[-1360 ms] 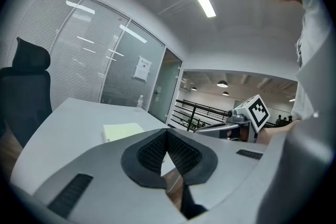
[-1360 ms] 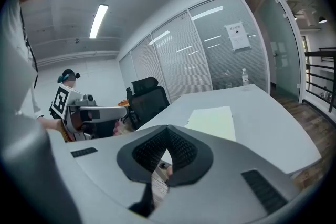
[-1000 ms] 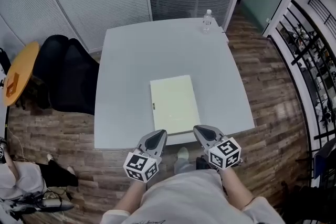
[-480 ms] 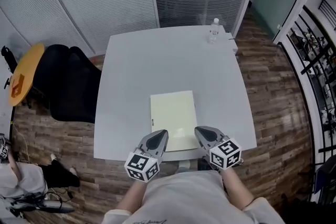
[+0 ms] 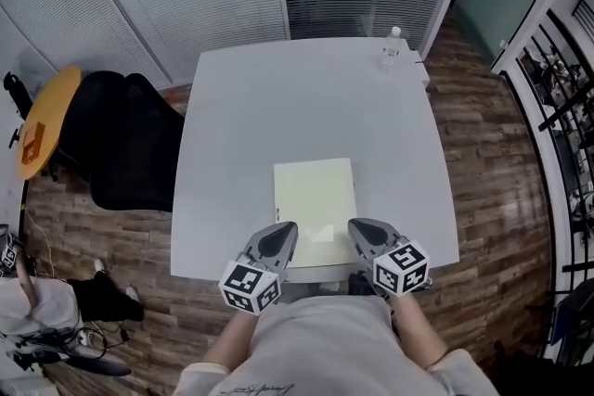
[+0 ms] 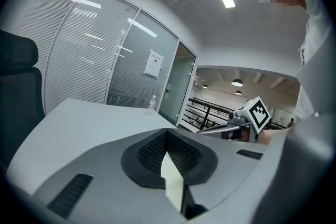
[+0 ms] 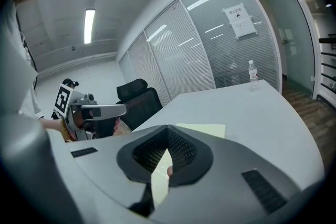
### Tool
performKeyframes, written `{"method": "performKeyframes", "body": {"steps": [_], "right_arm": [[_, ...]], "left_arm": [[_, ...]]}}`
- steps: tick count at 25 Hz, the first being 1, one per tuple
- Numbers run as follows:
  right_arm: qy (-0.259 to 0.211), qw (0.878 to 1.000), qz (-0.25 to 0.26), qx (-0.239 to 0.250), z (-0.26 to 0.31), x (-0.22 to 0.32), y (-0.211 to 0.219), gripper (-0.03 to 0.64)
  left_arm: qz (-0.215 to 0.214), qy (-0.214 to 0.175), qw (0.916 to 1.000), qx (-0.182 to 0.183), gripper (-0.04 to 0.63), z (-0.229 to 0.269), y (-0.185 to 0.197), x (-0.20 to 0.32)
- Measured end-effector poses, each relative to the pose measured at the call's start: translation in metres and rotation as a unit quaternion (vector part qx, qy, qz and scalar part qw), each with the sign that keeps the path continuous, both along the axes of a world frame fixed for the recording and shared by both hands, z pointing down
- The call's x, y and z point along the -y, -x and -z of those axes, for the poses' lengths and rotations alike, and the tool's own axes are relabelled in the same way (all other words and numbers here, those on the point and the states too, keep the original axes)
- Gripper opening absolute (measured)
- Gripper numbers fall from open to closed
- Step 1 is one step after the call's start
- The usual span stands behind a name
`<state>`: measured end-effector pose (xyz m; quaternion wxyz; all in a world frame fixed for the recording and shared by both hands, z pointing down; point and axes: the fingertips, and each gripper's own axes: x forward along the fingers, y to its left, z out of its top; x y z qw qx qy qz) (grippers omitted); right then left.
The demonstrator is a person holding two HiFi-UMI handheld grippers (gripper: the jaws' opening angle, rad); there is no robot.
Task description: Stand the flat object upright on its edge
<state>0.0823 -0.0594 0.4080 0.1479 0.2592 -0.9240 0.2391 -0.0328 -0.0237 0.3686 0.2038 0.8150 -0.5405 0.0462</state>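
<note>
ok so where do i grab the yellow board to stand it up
Probably its near short edge, from the person's side. The pale yellow board lies flat on the table, so its other edges offer no pinch, but that one sits by the table's front rim, close by the left gripper and right gripper. Both are shut; open them first.
</note>
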Motion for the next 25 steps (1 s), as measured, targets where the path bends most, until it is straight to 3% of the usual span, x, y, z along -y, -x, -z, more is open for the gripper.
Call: {"method": "performKeyframes", "body": {"steps": [25], "right_arm": [[0.036, 0.996, -0.057, -0.049, -0.025, 0.006, -0.017, 0.023]], "left_arm": [[-0.03, 0.064, 0.9975, 0.004, 0.011, -0.042, 0.037, -0.008]]}}
